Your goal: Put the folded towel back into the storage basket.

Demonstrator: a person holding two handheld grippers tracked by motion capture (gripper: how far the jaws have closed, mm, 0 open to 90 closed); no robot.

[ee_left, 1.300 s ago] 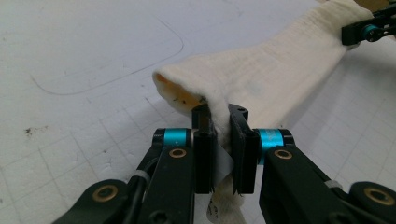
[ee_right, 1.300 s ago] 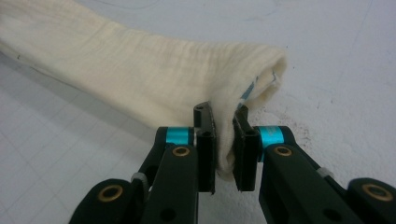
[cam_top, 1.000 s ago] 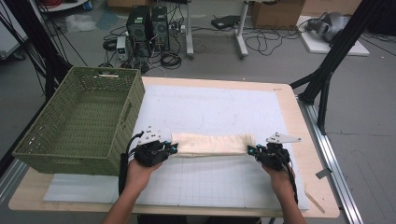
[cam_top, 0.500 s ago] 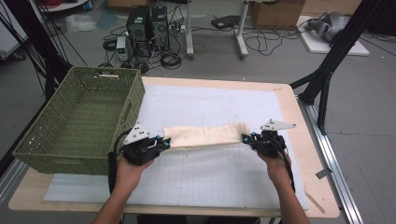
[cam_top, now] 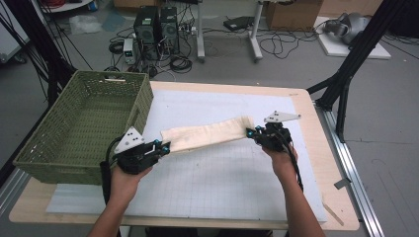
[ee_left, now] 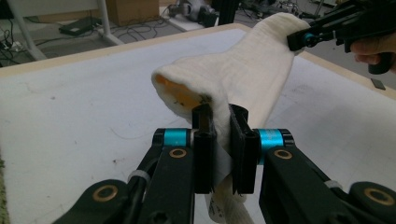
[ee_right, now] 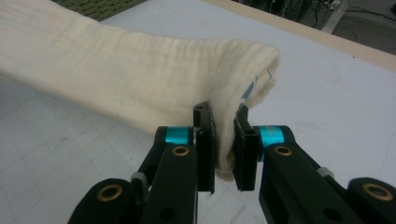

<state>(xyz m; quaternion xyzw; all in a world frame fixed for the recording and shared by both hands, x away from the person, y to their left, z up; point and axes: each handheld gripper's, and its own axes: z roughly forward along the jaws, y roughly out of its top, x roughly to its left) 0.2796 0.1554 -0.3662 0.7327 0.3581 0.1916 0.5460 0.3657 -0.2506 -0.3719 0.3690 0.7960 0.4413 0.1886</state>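
A folded cream cloth roll hangs lifted beside the green woven plastic basket, its long axis stretched away from the basket. The left gripper, nearer the basket, and the right gripper each pinch one end.

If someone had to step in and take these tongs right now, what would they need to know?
Left tongs: shut on one end of the folded cream towel.
Right tongs: shut on the other end.
The towel hangs lifted above the white mat, stretched between both tongs, the right end higher.
The green basket stands at the table's left edge, beside the left tongs.
Done: towel folded and picked up.
Left: probably carry it left and lower it into the basket, then open both tongs.
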